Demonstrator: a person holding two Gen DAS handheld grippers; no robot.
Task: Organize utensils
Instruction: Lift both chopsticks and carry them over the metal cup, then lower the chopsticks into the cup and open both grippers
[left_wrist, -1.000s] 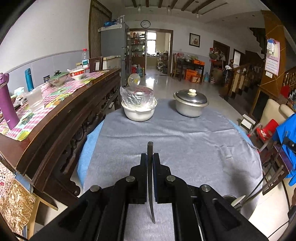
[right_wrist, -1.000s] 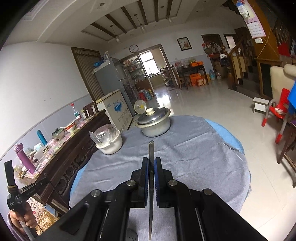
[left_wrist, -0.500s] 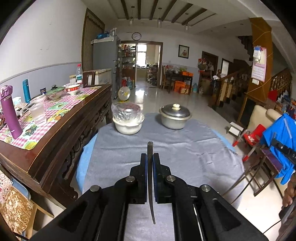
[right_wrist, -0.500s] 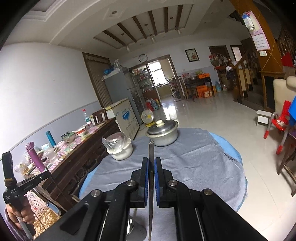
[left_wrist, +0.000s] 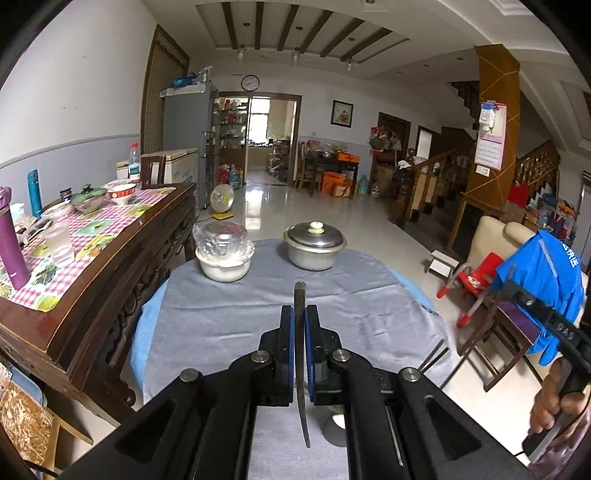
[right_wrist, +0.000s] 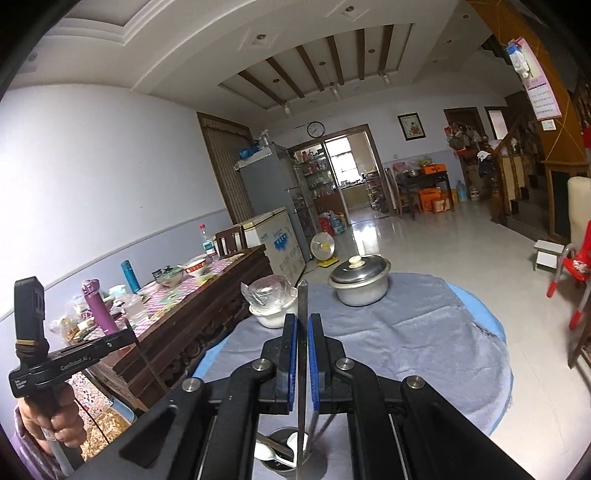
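Here the left gripper (left_wrist: 300, 314) had its blue-padded fingers (left_wrist: 288, 332) pressed tight on a thin flat metal utensil handle (left_wrist: 300, 295), which stood out past the tips and ran back under the frame. The right gripper (right_wrist: 303, 325) likewise clamped a second slim metal utensil handle (right_wrist: 303, 295). Both hung above the round desk under a grey cloth (left_wrist: 229, 317). Beneath the right gripper, on the desk's near side, sat a round metal container (right_wrist: 284, 446) with white spoons (right_wrist: 266, 452) in it. At the far edge stood a lidded aluminium pot (left_wrist: 314, 246) and, left of it, a white bowl wrapped in clear plastic (left_wrist: 224, 254). A dark carved wooden sideboard (left_wrist: 122, 254) flanked the desk's left side.
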